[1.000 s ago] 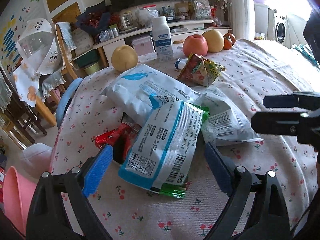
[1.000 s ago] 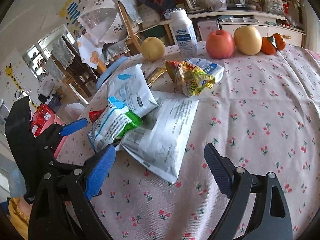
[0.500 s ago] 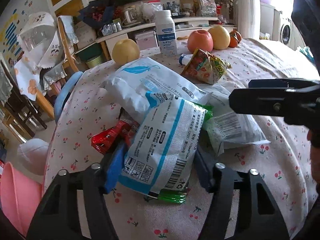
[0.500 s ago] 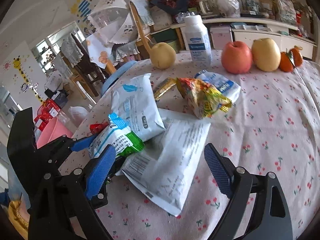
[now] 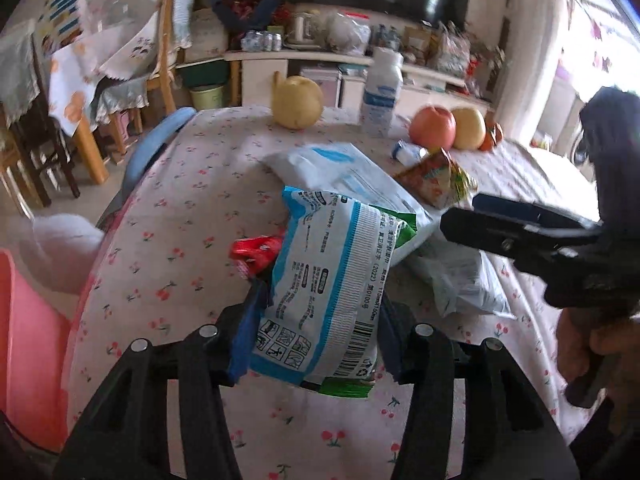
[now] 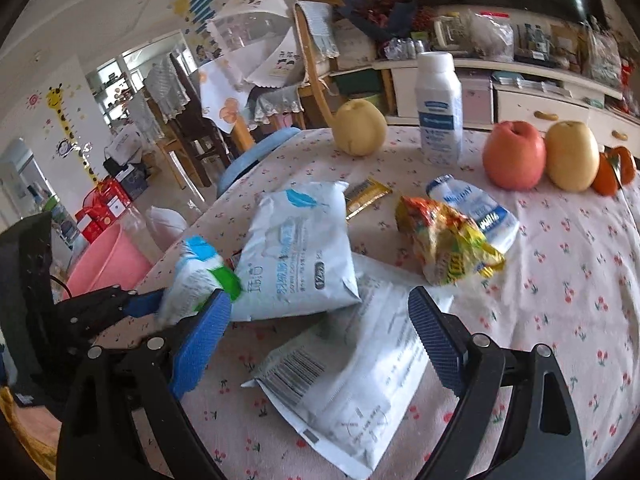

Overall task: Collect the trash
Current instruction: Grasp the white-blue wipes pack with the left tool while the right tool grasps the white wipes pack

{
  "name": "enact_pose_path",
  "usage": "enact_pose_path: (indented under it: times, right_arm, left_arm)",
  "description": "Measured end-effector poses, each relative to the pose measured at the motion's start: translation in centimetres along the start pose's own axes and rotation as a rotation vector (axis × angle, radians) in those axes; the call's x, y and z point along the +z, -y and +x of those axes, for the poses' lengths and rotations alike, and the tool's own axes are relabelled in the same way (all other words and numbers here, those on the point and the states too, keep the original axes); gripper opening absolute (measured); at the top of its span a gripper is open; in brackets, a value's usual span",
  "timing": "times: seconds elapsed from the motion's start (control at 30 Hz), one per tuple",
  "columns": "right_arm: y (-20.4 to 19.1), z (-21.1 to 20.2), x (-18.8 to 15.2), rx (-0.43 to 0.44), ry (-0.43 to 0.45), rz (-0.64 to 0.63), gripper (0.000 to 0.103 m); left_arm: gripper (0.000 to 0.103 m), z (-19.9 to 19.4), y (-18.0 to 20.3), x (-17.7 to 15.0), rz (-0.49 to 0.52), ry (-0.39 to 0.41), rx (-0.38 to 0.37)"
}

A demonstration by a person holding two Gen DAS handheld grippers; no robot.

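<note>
My left gripper (image 5: 316,336) is shut on a white, blue and green wrapper (image 5: 328,296) and holds it lifted off the table; it also shows in the right wrist view (image 6: 196,280). A red wrapper (image 5: 256,250) lies just behind it. My right gripper (image 6: 320,344) is open and empty above a flat white courier bag (image 6: 352,384). A white pack with a blue feather (image 6: 296,248), a crumpled orange-yellow snack bag (image 6: 448,248), a small gold wrapper (image 6: 366,196) and a white-blue pouch (image 6: 476,208) lie on the floral tablecloth (image 6: 568,304).
A pear (image 6: 360,128), a white bottle (image 6: 438,108), an apple (image 6: 514,156), a second pear (image 6: 572,156) and tangerines (image 6: 612,166) stand along the table's far edge. A pink bin (image 6: 106,260) stands on the floor at the left, beside a blue chair (image 6: 256,156).
My left gripper closed on the white, blue and green wrapper and lifted it. My right gripper moved forward over the white courier bag and stayed open.
</note>
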State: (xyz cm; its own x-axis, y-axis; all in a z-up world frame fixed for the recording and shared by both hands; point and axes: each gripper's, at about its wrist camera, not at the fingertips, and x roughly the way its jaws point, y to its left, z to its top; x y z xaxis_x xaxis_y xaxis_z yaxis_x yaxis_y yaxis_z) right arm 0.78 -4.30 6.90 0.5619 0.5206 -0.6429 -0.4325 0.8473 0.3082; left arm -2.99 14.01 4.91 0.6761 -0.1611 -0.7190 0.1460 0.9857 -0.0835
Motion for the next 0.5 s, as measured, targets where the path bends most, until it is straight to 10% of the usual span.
enact_pose_path:
  times: [0.5]
  right_arm:
    - [-2.5,5.1,2.8,0.020,-0.046,-0.089,0.089]
  left_arm:
    - [0.053,-2.2,-4.6,0.5,-0.122,0.072,0.066]
